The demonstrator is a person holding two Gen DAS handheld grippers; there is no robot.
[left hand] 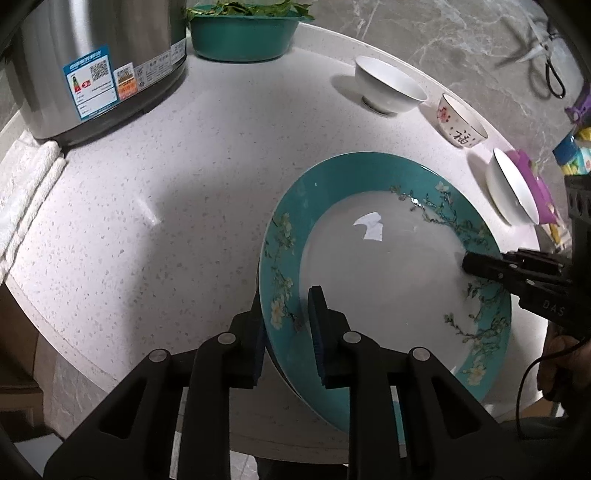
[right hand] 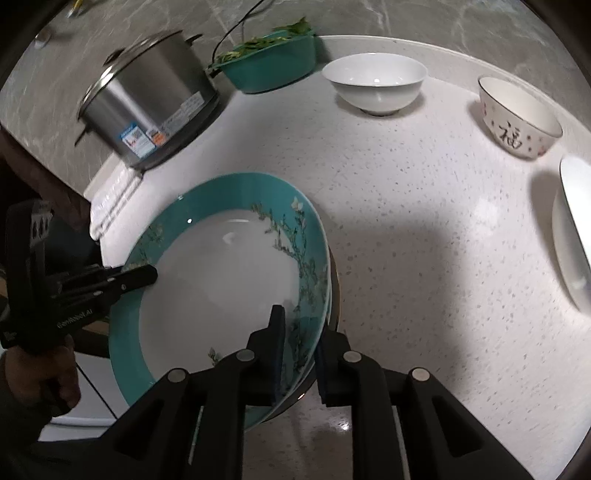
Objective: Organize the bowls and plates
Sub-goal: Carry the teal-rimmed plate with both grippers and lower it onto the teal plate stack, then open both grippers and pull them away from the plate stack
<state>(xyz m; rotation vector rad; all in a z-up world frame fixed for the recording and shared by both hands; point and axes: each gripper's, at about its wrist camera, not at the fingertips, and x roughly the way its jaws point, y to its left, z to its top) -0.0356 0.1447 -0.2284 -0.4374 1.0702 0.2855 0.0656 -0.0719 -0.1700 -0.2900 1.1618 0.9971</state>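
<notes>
Left claw point(left hand: 288, 332): clamped on near-left rim of the teal plate, one finger point(left hand: 319, 325) over the white well, other finger under the rim outside.
Right claw point(right hand: 301, 354): clamped on the opposite rim of the same plate, inner finger point(right hand: 275, 343) on the flowered band, outer one under the edge; in the left view it shows as a black arm over the plate's right side.
Bench point(left hand: 184, 166): white speckled top, round edge, under both claws and carrying everything.
Steel cooker point(left hand: 96, 62): big silver pot with stickers, far ahead-left of left claw, at the back of the bench.
Teal plate point(left hand: 388, 266): wide teal rim with blossom branches, white centre, held between the two claws, tilted; lift off the bench cannot be told. A second rim edge seems to show beneath it in the right view, unclear.
Green basin point(left hand: 242, 35): teal tub of leafy greens, far ahead of left claw, just beside the cooker.
Towel point(left hand: 26, 192): white cloth, left of left claw, touching the cooker base.
White bowl point(right hand: 375, 83): plain, upright, ahead of right claw, near the back edge.
Rimmed white bowl point(left hand: 511, 188): dark-edged, right of the plate, near right claw's far right.
Patterned bowl point(right hand: 519, 118): pink flowers and a black character, upright, ahead-right of right claw, between the other two bowls.
</notes>
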